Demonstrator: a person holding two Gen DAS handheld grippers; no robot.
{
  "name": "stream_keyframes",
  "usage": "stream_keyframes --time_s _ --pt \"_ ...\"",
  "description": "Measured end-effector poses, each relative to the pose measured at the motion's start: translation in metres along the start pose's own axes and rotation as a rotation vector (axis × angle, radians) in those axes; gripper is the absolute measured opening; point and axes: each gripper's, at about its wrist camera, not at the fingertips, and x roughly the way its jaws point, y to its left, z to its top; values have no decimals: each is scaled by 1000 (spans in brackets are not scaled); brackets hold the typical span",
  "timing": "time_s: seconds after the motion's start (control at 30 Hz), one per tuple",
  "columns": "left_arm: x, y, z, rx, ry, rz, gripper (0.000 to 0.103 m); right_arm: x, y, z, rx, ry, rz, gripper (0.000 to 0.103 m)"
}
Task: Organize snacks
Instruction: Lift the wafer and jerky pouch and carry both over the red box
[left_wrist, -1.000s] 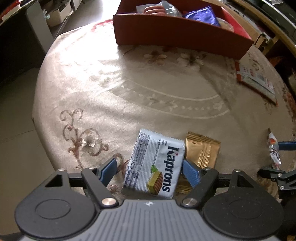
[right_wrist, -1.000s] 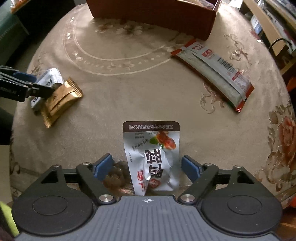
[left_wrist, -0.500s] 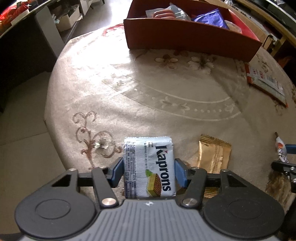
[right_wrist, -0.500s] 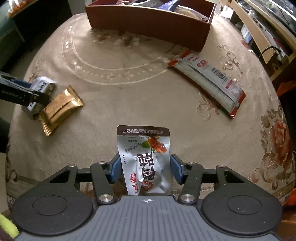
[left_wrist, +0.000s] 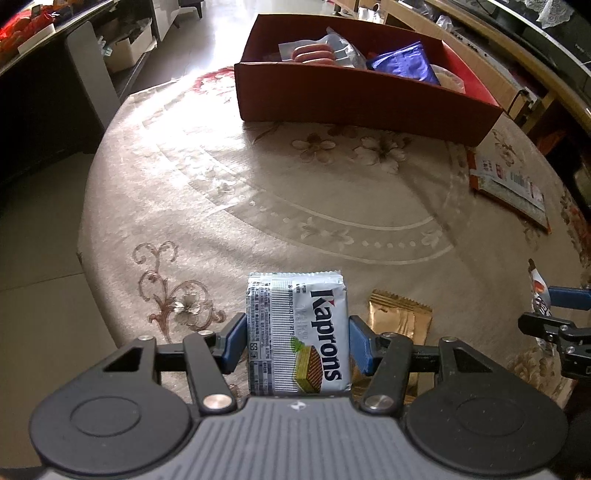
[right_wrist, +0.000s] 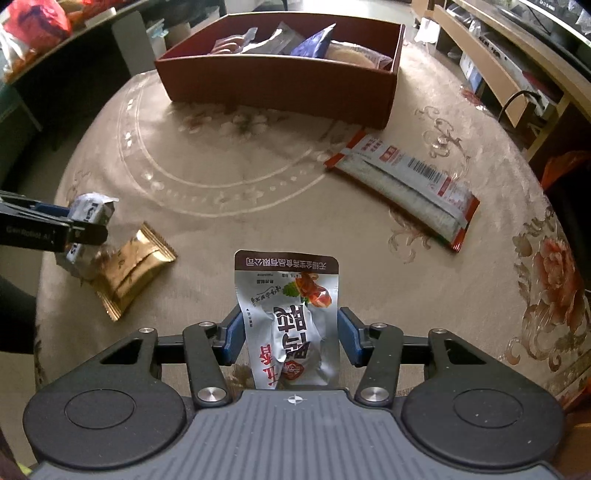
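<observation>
Wafer pack (left_wrist: 298, 334) near table edge (left_wrist: 85, 236)

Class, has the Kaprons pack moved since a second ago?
Yes. The Kaprons pack, then askew over the gold packet, now sits square in the shut left gripper, clear of that packet.

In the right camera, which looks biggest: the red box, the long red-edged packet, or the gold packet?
1. red box
2. long red-edged packet
3. gold packet

The box sits farthest away yet looks biggest, so it surely is.
</observation>
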Motion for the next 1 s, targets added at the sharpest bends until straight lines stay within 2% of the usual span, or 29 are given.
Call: stream_keyframes --time_s 0.53,1.0 --pt "0 -18 14 22 -39 6 58 -3 10 16 -30 -56 -73 60" --pt "-3 -30 25 45 -81 19 59 -5 11 26 -26 -97 -89 60"
